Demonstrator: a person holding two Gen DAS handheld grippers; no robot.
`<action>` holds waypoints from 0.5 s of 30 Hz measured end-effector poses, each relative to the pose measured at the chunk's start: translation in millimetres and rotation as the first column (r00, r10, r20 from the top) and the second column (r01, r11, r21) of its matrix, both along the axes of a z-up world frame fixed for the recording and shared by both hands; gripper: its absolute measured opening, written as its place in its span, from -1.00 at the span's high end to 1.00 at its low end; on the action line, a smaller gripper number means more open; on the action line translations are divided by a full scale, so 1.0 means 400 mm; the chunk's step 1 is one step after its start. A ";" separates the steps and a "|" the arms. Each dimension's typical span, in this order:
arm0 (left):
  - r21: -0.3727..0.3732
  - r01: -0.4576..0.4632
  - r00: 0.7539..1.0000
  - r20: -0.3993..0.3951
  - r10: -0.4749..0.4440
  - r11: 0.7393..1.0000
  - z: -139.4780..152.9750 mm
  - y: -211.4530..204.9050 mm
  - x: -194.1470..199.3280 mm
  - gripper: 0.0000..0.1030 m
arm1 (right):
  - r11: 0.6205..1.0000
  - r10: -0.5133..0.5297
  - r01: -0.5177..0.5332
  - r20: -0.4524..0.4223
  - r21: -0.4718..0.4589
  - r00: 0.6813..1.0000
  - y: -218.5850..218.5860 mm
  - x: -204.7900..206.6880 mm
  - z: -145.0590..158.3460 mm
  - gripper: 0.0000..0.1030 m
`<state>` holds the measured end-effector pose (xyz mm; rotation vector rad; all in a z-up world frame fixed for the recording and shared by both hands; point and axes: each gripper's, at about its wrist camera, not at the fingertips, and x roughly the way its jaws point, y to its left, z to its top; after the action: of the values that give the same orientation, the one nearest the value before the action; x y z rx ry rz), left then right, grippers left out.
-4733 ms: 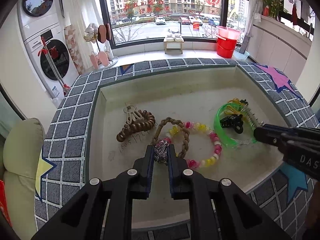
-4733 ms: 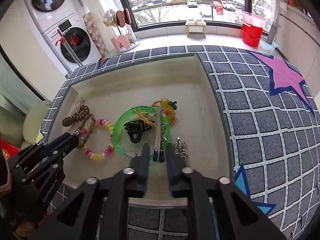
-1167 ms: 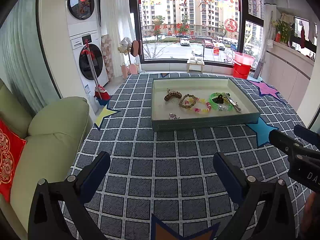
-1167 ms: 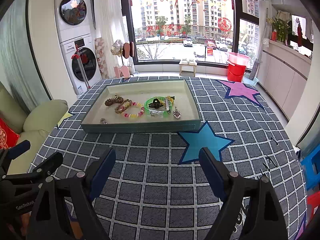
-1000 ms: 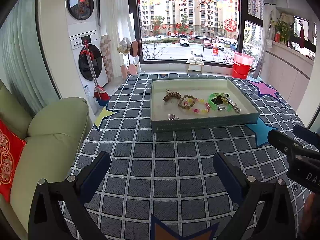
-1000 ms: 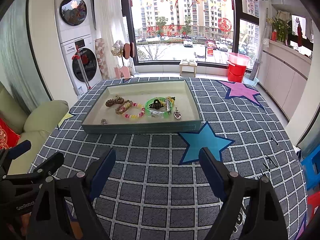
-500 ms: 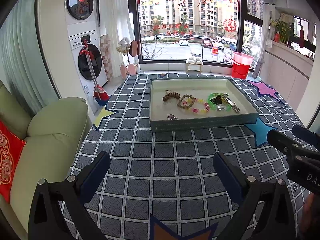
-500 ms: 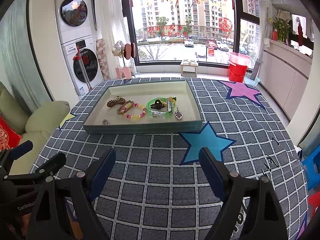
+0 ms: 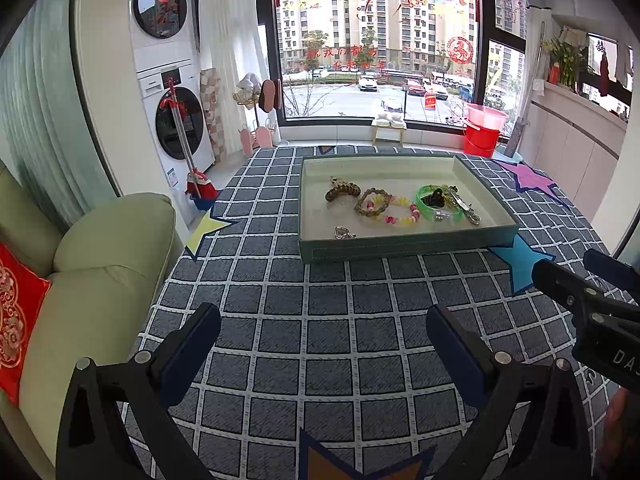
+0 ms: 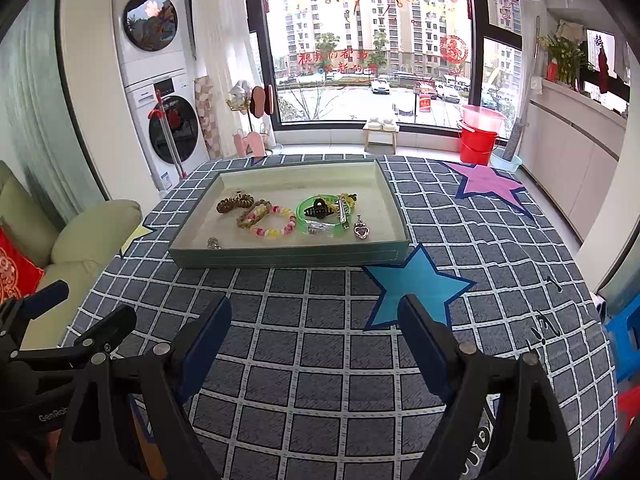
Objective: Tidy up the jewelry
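Grippers (image 9: 323, 334) (image 10: 315, 322) well short of tray (image 10: 288, 258)

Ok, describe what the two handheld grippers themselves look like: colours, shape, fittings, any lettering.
Both are matte black two-finger tools. The left gripper has angular black arms that splay into a V, dark blue pads on the inner faces and silver round screw heads at the joints. The right gripper is built the same way. White lettering shows on their bodies: "GenRo" on the left, "DAS" on the right. No cables or sleeves are visible.
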<state>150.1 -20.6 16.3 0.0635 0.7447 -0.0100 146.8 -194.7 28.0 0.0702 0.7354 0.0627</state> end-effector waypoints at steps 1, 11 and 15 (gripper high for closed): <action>0.000 0.000 1.000 -0.001 0.000 1.000 0.000 0.000 0.000 -1.00 | 1.000 0.000 0.000 0.000 0.001 1.000 0.000 0.000 0.000 -0.69; 0.000 0.001 1.000 0.000 -0.001 1.000 0.001 0.000 -0.001 -1.00 | 1.000 0.001 -0.001 -0.001 -0.001 1.000 0.001 0.002 -0.002 -0.69; -0.003 0.000 1.000 -0.002 0.000 1.000 0.000 0.001 0.000 -1.00 | 1.000 0.001 -0.001 -0.001 0.001 1.000 0.003 0.002 -0.002 -0.69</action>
<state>150.2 -20.2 16.3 0.0610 0.7463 -0.0115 147.6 -193.6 27.4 0.0712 0.7365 0.0638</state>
